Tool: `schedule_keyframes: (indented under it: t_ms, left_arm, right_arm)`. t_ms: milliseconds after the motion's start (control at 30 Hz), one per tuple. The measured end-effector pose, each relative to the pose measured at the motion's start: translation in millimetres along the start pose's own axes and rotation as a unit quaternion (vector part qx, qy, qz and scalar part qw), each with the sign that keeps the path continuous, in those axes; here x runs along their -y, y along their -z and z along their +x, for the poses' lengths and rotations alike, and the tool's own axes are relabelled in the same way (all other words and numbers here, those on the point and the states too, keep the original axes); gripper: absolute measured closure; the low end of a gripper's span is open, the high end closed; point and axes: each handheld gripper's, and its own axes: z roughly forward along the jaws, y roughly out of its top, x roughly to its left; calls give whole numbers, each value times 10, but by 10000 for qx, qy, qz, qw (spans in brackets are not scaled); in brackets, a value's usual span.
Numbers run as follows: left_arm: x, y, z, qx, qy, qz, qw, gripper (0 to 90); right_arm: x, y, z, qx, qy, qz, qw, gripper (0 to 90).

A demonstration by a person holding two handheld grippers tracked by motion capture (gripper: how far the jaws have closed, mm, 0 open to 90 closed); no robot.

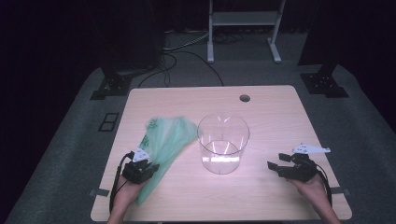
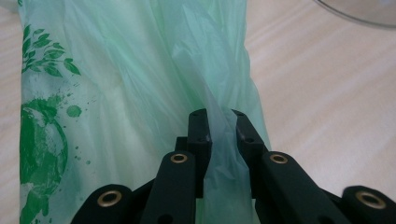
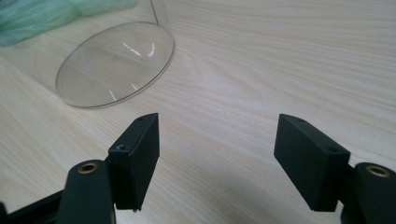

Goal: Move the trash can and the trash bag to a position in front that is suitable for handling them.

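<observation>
The left gripper (image 2: pixel 218 122) pinches a fold of the green plastic bag (image 1: pixel 166 140); lift it slowly so the film won't slip. The right gripper (image 3: pixel 217 156), jaws wide and empty, could steady the clear glass container (image 1: pixel 223 142).

Pale green bag, clear container, light wood table

The plastic bag (image 2: pixel 140 70) is translucent mint green with darker green leaf and globe prints; the container (image 1: pixel 223 142) is colourless clear; the table (image 1: pixel 275 116) is pale woodgrain; both grippers' jaws are black.

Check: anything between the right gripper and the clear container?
Nothing: in the right gripper view, bare wooden table runs from the right gripper to the clear container.
</observation>
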Motion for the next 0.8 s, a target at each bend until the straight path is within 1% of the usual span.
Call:
schedule_keyframes:
  t_ms: [67, 133, 167, 200, 267, 300, 333, 400, 433, 467, 533, 567, 600, 633, 667, 733, 767, 800]
  left_arm:
    - [66, 63, 4, 111, 32, 34, 9999, 804]
    - [139, 123, 1, 203, 2, 123, 9997, 823]
    - [182, 157, 4, 258, -58, 196, 9995, 826]
    - [206, 176, 0, 282, -42, 216, 9994, 832]
    - [249, 222, 5, 348, -44, 247, 9991, 817]
    - [260, 244, 5, 360, -38, 236, 9991, 769]
    - [256, 261, 5, 327, -20, 232, 9992, 679]
    - [232, 278, 6, 330, -17, 194, 9993, 533]
    - [210, 278, 1, 211, -3, 147, 9997, 441]
    - [181, 275, 5, 117, -8, 166, 9998, 347]
    - [126, 250, 29, 148, 23, 140, 9998, 279]
    - [94, 224, 39, 127, 63, 172, 9998, 239]
    - [64, 194, 53, 84, 53, 214, 9997, 188]
    - [36, 166, 70, 93, 44, 220, 9997, 180]
    - [4, 124, 90, 114, 77, 245, 9996, 173]
    - [-43, 67, 121, 37, 74, 336, 9994, 125]
    - [-75, 33, 146, 23, 106, 367, 9993, 104]
    - [-94, 15, 160, 27, 130, 375, 9992, 103]
  right_arm:
    - [6, -7, 3, 3, 19, 15, 10000, 306]
    - [9, -12, 10, -1, 35, 25, 10000, 306]
    - [10, -13, 13, -5, 41, 29, 10000, 306]
    - [10, -15, 18, -7, 46, 26, 10000, 306]
    - [8, -19, 24, -8, 47, 32, 10000, 306]
    - [6, -22, 27, -10, 55, 41, 10000, 306]
    - [4, -27, 33, -14, 59, 42, 10000, 306]
    - [1, -32, 42, -27, 66, 54, 10000, 306]
    - [-1, -35, 44, -34, 73, 56, 10000, 306]
    - [-1, -37, 45, -40, 80, 54, 9999, 306]
    - [0, -39, 43, -39, 81, 66, 9999, 306]
    - [2, -39, 39, -41, 70, 73, 9999, 306]
    - [6, -40, 34, -45, 72, 76, 9999, 306]
    - [10, -38, 29, -41, 62, 88, 9999, 306]
    - [15, -38, 22, -41, 53, 89, 9999, 306]
    - [23, -37, 11, -40, 50, 93, 9999, 306]
    - [25, -36, 4, -48, 59, 97, 9999, 306]
    - [28, -36, -2, -49, 56, 104, 9999, 306]
